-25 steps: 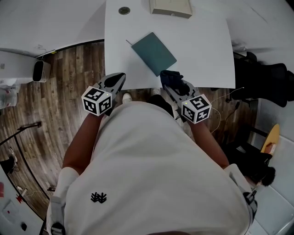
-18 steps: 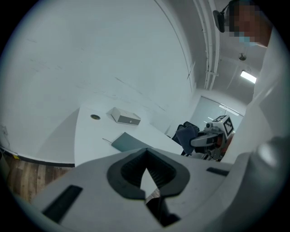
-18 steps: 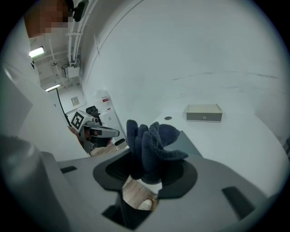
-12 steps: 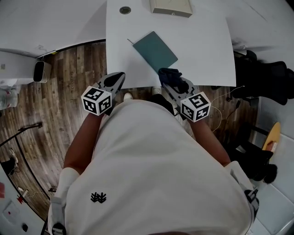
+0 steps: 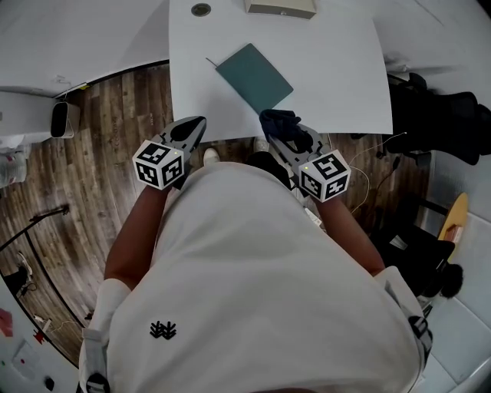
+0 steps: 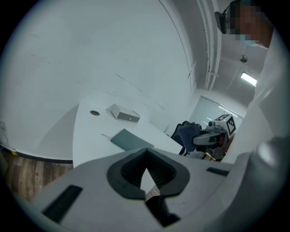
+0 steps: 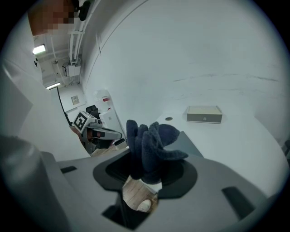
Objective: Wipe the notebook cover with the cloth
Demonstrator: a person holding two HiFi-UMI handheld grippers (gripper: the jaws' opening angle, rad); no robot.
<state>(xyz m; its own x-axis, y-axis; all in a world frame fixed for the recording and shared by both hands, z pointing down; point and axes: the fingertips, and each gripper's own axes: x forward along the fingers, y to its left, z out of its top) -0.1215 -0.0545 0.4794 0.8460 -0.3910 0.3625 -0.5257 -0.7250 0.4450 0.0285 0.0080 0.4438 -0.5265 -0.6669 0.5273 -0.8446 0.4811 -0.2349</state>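
We hold the bunched dark-blue terry cloth [image 5: 276, 120] pinched in our right gripper [image 5: 281, 132] at the white table's [image 5: 345, 69] near edge, just beside the flat teal notebook [image 5: 254, 77], so all the wiping seems left to do, while our left gripper [image 5: 196, 125] hangs pressed together and empty.

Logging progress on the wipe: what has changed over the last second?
The right gripper, shut on the cloth, has edged forward and slightly left, toward the near corner of the notebook. Nothing was taken or let go. The left gripper stays shut and empty at the near edge of the table; the notebook and the box lie as before.
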